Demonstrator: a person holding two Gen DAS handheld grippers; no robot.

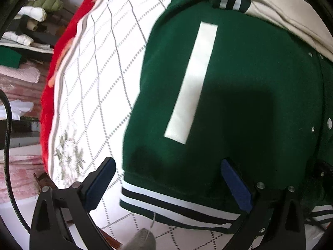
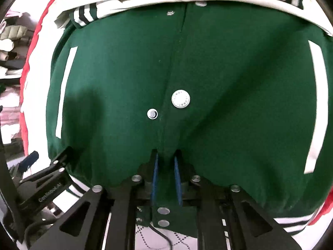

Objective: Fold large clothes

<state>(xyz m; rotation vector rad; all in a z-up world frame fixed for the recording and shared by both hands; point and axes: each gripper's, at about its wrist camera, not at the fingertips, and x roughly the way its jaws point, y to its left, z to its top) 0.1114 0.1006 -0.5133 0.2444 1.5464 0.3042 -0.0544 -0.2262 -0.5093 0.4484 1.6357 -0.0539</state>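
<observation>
A dark green varsity jacket (image 1: 239,95) with cream sleeves (image 1: 291,16) and white pocket stripes (image 1: 191,83) lies front up on a quilted white bed cover (image 1: 100,83). My left gripper (image 1: 168,179) is open, its blue-padded fingers (image 1: 100,185) spread over the striped hem (image 1: 166,206) at the jacket's left corner, holding nothing. My right gripper (image 2: 165,162) is shut on the jacket's front placket at the hem, below a white snap button (image 2: 180,99), with green cloth (image 2: 229,104) pinched between the blue pads (image 2: 155,177). The left gripper's body also shows in the right wrist view (image 2: 47,179).
A red blanket edge (image 1: 60,62) runs along the bed's left side. Stacked folded clothes and padded jackets (image 1: 35,12) lie beyond it at far left. A black cable (image 1: 8,145) hangs at the left edge. Pink bedding (image 1: 18,83) lies below the stack.
</observation>
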